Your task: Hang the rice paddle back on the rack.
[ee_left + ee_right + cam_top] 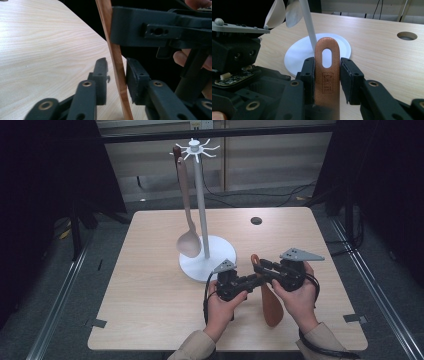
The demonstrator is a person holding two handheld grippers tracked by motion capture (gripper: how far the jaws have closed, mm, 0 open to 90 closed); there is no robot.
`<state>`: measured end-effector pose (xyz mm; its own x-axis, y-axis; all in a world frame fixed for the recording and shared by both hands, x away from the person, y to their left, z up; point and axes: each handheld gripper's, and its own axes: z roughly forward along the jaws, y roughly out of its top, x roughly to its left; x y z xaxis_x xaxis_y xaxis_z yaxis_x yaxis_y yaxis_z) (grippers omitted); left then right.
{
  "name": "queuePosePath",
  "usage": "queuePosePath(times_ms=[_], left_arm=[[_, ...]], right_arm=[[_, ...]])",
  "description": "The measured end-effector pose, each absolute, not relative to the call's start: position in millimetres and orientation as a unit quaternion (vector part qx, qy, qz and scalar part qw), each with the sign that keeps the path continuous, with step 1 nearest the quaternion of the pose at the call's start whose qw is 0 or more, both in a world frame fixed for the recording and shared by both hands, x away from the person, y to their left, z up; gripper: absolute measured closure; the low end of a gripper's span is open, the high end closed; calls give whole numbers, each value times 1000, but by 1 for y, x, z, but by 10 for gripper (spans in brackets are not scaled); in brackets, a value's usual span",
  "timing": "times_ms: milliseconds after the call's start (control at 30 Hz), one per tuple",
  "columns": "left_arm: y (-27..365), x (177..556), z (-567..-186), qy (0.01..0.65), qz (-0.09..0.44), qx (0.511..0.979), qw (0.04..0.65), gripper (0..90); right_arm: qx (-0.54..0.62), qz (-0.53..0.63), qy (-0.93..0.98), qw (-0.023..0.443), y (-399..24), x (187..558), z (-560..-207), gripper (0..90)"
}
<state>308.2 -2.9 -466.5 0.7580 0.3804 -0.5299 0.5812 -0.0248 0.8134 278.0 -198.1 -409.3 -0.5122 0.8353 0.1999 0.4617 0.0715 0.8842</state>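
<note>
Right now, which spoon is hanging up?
The pale wooden spoon hangs from the white rack. The darker brown spoon is off it, held in the right gripper.

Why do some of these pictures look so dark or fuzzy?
High view: the table is evenly lit, its surroundings nearly black. Left gripper view: the brown spatula and near jaws are soft, against a dark background. Right gripper view: the spatula's stamped handle is sharp, the white stand slightly blurred.

Right hand-held gripper (327, 80) clamped; left (116, 80) seemingly ajar.
</note>
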Motion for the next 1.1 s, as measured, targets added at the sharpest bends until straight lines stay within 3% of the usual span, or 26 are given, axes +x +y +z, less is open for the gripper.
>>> queuePosePath(times_ms=[833, 1100], left_arm=[[0, 310, -457, 339, -78, 694, 630, 832], [12, 314, -450, 338, -69, 690, 636, 832]], right_arm=[[466, 531, 680, 198, -200, 274, -399, 666], [460, 537, 676, 207, -202, 275, -398, 454]])
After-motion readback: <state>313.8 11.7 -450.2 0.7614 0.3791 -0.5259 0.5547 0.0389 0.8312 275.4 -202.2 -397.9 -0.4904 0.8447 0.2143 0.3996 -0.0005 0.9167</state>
